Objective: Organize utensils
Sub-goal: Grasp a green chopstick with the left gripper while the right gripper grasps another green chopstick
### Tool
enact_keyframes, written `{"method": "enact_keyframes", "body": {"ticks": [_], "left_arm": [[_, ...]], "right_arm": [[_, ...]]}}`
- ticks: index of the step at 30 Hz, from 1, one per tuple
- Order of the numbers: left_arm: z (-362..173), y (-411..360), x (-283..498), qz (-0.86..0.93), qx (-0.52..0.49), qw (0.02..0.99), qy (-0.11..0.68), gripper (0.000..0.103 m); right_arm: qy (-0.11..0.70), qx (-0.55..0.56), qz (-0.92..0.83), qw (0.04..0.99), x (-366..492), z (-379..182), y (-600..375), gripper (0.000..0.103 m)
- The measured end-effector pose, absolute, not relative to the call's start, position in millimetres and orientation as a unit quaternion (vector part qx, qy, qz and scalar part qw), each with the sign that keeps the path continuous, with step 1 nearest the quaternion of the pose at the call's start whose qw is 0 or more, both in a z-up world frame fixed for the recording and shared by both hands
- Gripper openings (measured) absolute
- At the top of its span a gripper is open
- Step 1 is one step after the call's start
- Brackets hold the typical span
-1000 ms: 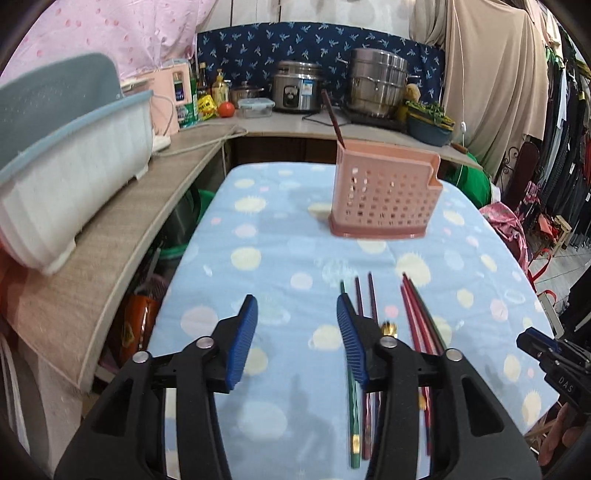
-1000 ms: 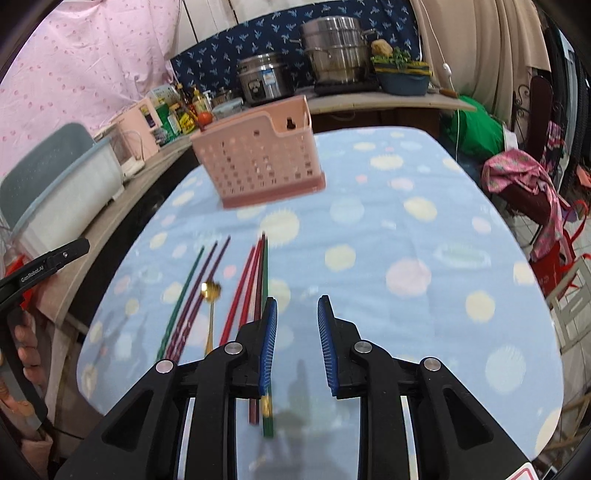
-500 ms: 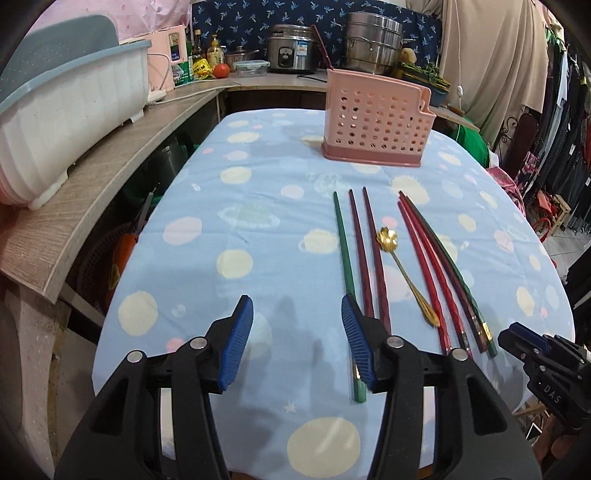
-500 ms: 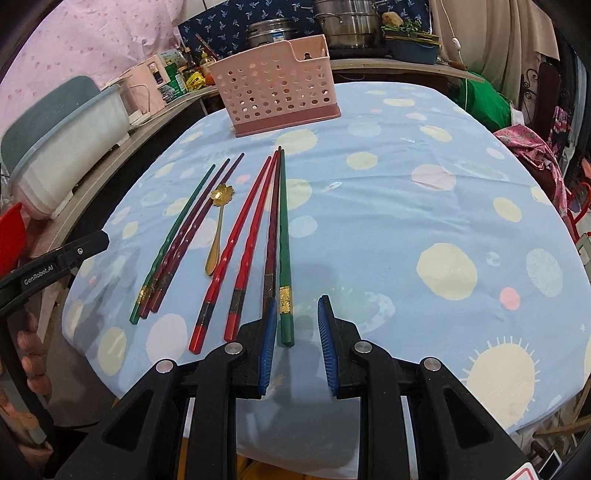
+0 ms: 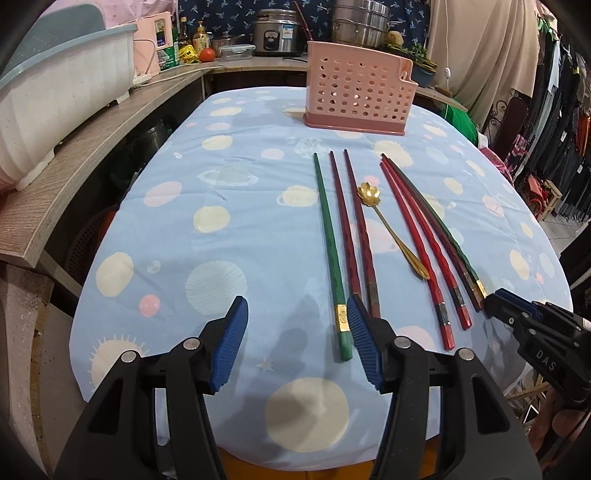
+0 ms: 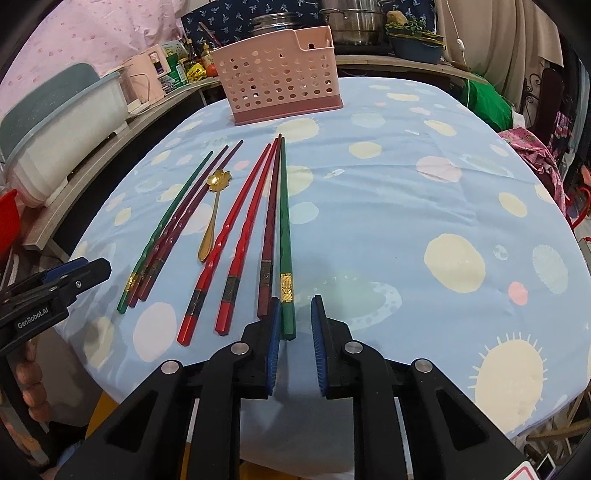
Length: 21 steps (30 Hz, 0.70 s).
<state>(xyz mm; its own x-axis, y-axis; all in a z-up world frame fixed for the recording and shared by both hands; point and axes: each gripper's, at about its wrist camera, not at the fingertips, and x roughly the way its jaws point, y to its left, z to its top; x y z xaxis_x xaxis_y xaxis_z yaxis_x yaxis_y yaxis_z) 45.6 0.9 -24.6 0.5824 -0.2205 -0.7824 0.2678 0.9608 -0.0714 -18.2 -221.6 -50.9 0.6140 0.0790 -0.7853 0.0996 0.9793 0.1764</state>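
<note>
Several chopsticks lie side by side on the blue dotted tablecloth (image 5: 229,192): a green one (image 5: 327,236) and two dark red ones (image 5: 351,229) at left, a gold spoon (image 5: 391,225) in the middle, two bright red ones (image 6: 236,236), a dark red one and a green one (image 6: 284,236) at right. A pink perforated utensil holder (image 5: 356,98) stands at the table's far end, also in the right wrist view (image 6: 280,75). My left gripper (image 5: 295,332) is open near the left green chopstick's handle end. My right gripper (image 6: 293,332) is open and empty, with the right green chopstick's end between its fingers.
A wooden counter (image 5: 85,147) runs along the left with a white and grey dish rack (image 5: 55,92). Rice cooker (image 5: 277,35), steel pots (image 5: 360,24), bottles and a tomato stand at the back. Clothes hang at right (image 5: 569,110). The table's near edge is just below both grippers.
Both grippers have pulled back toward the table's near edge and risen; the holder looks farther away and the chopsticks' handle ends have come into view. Nothing was grasped.
</note>
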Motion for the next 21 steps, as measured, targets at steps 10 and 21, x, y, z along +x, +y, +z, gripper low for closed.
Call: {"method": "enact_keyframes", "body": {"ticks": [10, 21], "left_arm": [[-40, -9, 46, -0.136, 0.039, 0.881, 0.451, 0.053], [-49, -12, 49, -0.124, 0.051, 0.88, 0.455, 0.053]], "right_arm": [[0.437, 0.095, -0.009, 0.894, -17, -52, -221, 0.011], [0.436, 0.09, -0.011, 0.895, -18, -52, -220, 0.011]]}}
